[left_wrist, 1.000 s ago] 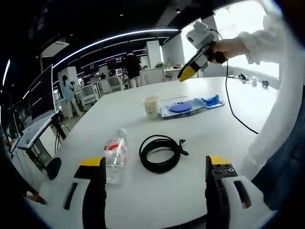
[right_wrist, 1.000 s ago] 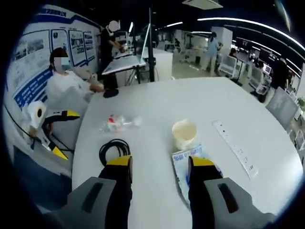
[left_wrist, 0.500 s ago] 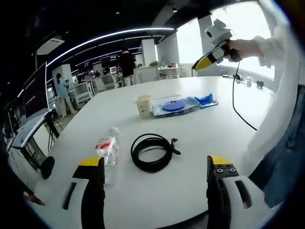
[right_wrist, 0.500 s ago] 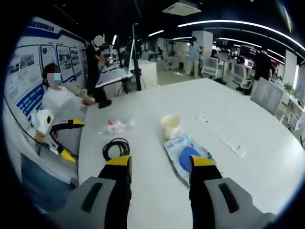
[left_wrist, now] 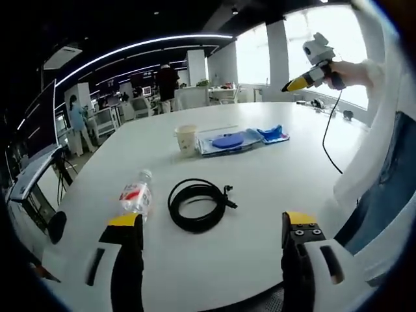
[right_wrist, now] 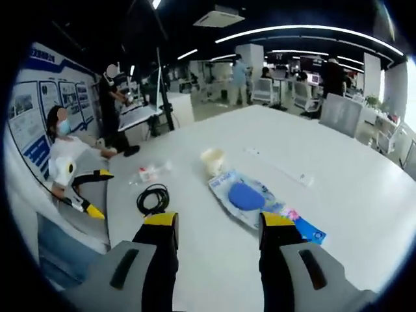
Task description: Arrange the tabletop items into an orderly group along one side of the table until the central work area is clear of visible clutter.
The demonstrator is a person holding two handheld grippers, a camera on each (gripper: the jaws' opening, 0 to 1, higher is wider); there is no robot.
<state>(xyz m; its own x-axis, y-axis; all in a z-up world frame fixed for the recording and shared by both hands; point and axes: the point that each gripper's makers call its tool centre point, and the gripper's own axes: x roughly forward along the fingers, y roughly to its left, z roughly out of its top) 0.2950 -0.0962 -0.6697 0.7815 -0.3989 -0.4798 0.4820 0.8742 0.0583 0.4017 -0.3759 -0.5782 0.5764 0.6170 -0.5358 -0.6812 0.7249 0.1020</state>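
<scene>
Pulling back and rising since a second ago in the left gripper view, left gripper (left_wrist: 211, 234) hanging released and empty over the near table (left_wrist: 312, 149) edge, with water bottle (left_wrist: 133, 195) lying just ahead of the left-hand jaw, long axis pointing away, coiled black cable (left_wrist: 197, 205) straight ahead, paper cup (left_wrist: 186, 138) and blue packet (left_wrist: 227, 142) well beyond. Lifting away in the right gripper view too, right gripper (right_wrist: 216, 234) spread and holding nothing, packet (right_wrist: 244, 197) ahead, cup (right_wrist: 212, 160) beyond with contents hidden, cable (right_wrist: 153, 198) and bottle (right_wrist: 151, 172) off left, nearer the left gripper (right_wrist: 81, 195).
</scene>
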